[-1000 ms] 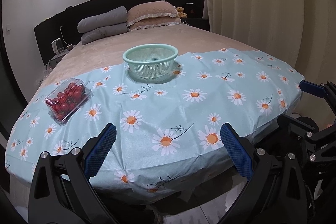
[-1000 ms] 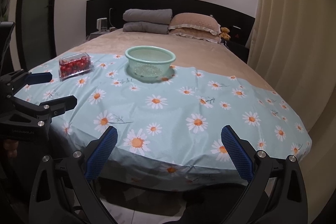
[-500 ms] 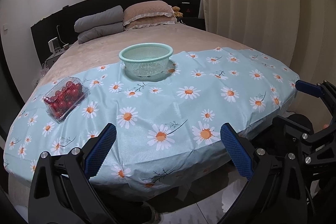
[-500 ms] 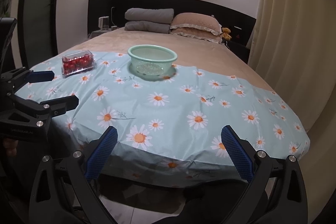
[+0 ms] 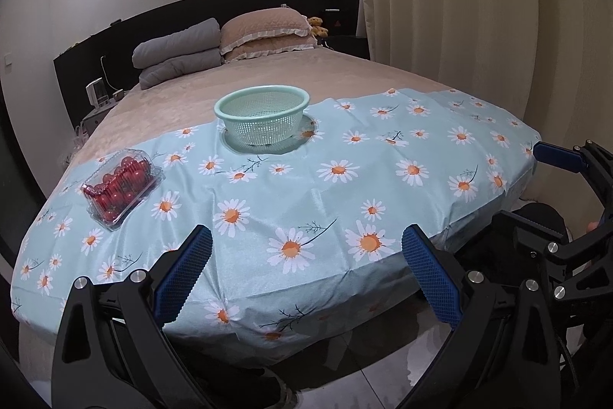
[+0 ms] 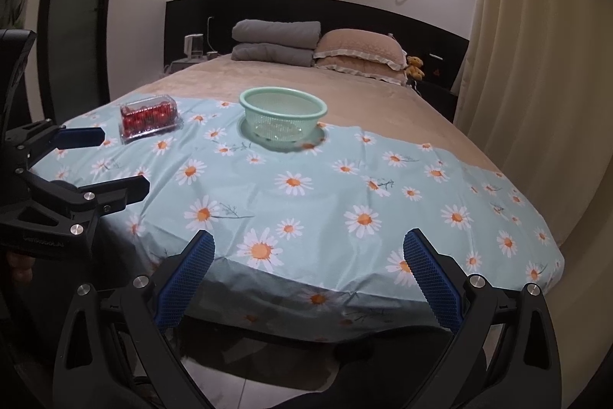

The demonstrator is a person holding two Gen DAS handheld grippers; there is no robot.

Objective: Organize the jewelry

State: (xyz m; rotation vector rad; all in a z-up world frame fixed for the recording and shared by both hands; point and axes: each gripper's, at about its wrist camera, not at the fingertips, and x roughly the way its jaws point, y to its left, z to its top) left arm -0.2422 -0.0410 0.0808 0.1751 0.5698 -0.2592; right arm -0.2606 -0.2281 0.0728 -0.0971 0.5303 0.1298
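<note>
A mint green perforated basket (image 5: pixel 262 115) stands upright on a daisy-print cloth (image 5: pixel 345 202) spread over the bed; it also shows in the right wrist view (image 6: pixel 282 117). A clear plastic box of red cherry tomatoes (image 5: pixel 119 186) lies on the cloth's left part, also in the right wrist view (image 6: pixel 149 117). No jewelry shows in either view. My left gripper (image 5: pixel 306 275) is open and empty, held off the bed's near edge. My right gripper (image 6: pixel 308 275) is open and empty, also off the near edge.
Grey folded bedding (image 5: pixel 178 64) and beige pillows (image 5: pixel 268 33) lie at the headboard. A small teddy bear (image 6: pixel 415 66) sits beside them. Cream curtains (image 5: pixel 479 6) hang along the right side. A nightstand with small items (image 5: pixel 99 94) stands at the left. Tiled floor lies below.
Both grippers have drawn back and a little down from the bed, so more of the cloth's front edge and the floor show. Both stay open. Nothing on the bed moved.
</note>
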